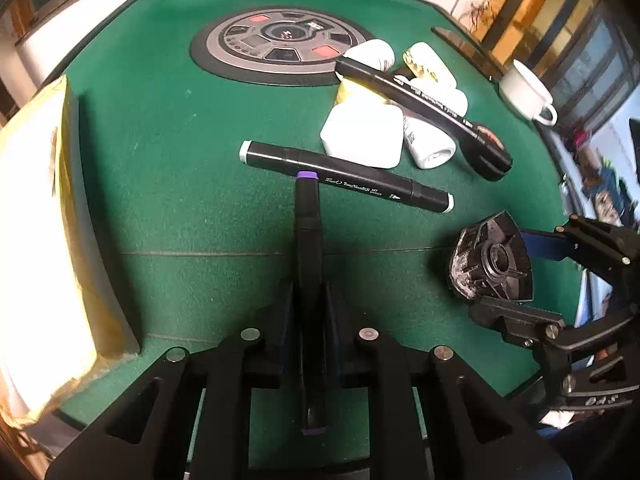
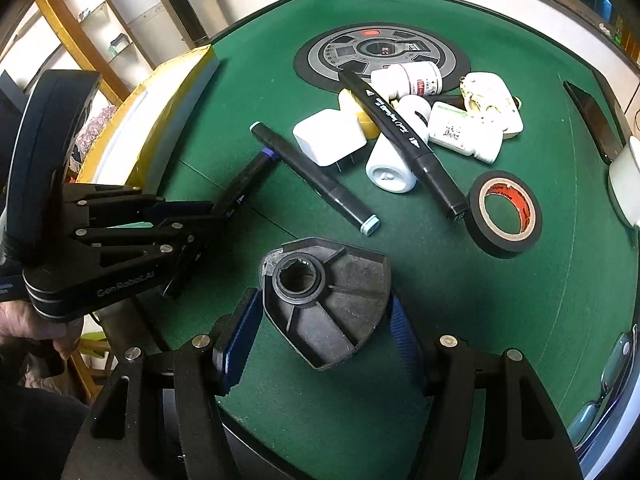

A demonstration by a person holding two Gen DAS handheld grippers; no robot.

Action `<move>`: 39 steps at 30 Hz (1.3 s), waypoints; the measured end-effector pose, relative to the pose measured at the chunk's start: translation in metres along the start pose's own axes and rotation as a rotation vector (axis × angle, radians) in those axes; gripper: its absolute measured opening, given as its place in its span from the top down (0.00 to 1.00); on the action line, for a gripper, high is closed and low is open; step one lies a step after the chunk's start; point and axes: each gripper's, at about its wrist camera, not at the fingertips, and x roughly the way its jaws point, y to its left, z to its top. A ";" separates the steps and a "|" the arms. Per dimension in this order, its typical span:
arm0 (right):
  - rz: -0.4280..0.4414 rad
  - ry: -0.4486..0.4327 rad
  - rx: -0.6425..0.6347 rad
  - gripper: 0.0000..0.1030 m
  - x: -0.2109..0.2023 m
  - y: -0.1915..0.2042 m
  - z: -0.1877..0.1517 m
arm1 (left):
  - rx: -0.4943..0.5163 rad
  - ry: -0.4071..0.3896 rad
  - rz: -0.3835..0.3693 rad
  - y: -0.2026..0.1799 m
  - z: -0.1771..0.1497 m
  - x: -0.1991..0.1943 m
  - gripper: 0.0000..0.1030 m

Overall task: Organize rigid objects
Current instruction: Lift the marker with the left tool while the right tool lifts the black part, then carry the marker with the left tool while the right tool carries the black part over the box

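You are clamping the purple-capped marker tight in your left gripper at lower centre and gripping the black fan-shaped part half-wide in your right gripper, likely carrying both toward the yellow-edged box at left

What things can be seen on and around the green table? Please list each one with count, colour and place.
table: one, green felt, under everything
round panel: one, grey and black, at the table's far side
box: one, yellow and white, at the table's left edge
markers: three, black; one purple-capped in the left gripper, one lying flat, one across the pile
bottles: several, white, in the pile
charger: one, white, beside the pile
tape roll: one, black, right of the pile
cup: one, white, far right edge
plastic part: one, black, dusty, in the right gripper
left gripper: black, shut on the marker
right gripper: black with blue pads, shut on the part
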 end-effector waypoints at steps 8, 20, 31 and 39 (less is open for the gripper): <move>0.030 -0.028 0.019 0.43 -0.007 0.000 0.000 | -0.046 -0.089 -0.085 0.015 -0.005 -0.027 0.88; 0.119 -0.042 -0.063 0.43 -0.013 0.049 0.046 | -0.224 -0.262 -0.142 0.076 -0.017 -0.092 0.88; 0.213 -0.009 -0.256 0.43 0.014 0.147 0.104 | -0.424 -0.388 -0.019 0.166 -0.048 -0.142 0.87; 0.276 0.022 -0.320 0.43 0.047 0.208 0.137 | -0.514 -0.378 0.045 0.207 -0.060 -0.137 0.87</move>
